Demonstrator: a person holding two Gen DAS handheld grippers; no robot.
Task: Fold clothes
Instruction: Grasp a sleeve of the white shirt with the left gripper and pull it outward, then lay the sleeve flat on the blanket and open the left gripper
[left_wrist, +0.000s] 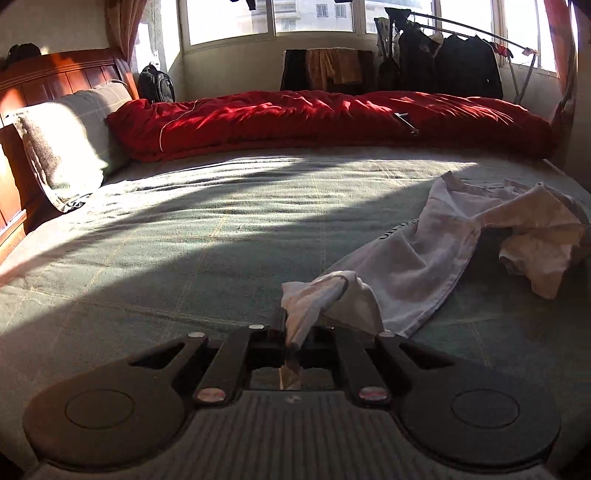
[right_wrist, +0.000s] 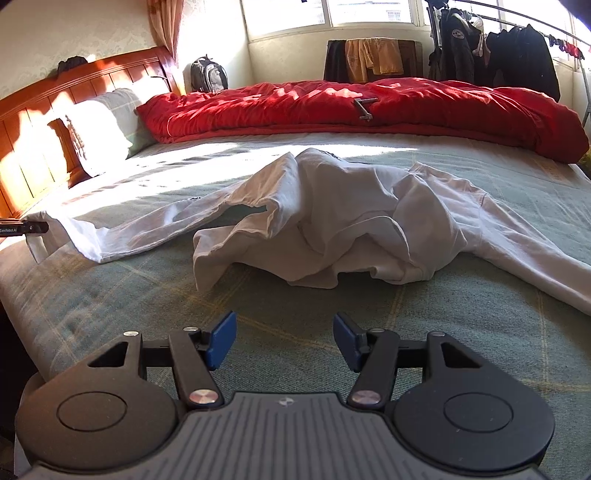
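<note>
A white long-sleeved shirt (right_wrist: 332, 221) lies crumpled on the green bedspread (right_wrist: 280, 314), one sleeve stretched toward the left, the other toward the right. In the left wrist view the same shirt (left_wrist: 424, 254) runs from the middle right down to my left gripper (left_wrist: 293, 332), which is shut on the cuff of its sleeve. That left gripper (right_wrist: 26, 229) shows at the left edge of the right wrist view, at the sleeve's end. My right gripper (right_wrist: 284, 341) hovers open above the bedspread, in front of the shirt's bunched body, with nothing between its blue pads (right_wrist: 221, 339).
A red quilt (right_wrist: 369, 107) lies rolled along the far side of the bed. A pillow (left_wrist: 66, 140) leans on the wooden headboard (right_wrist: 55, 110) at the left. A rack of dark jackets (right_wrist: 498, 51) and a backpack (right_wrist: 208, 75) stand by the window.
</note>
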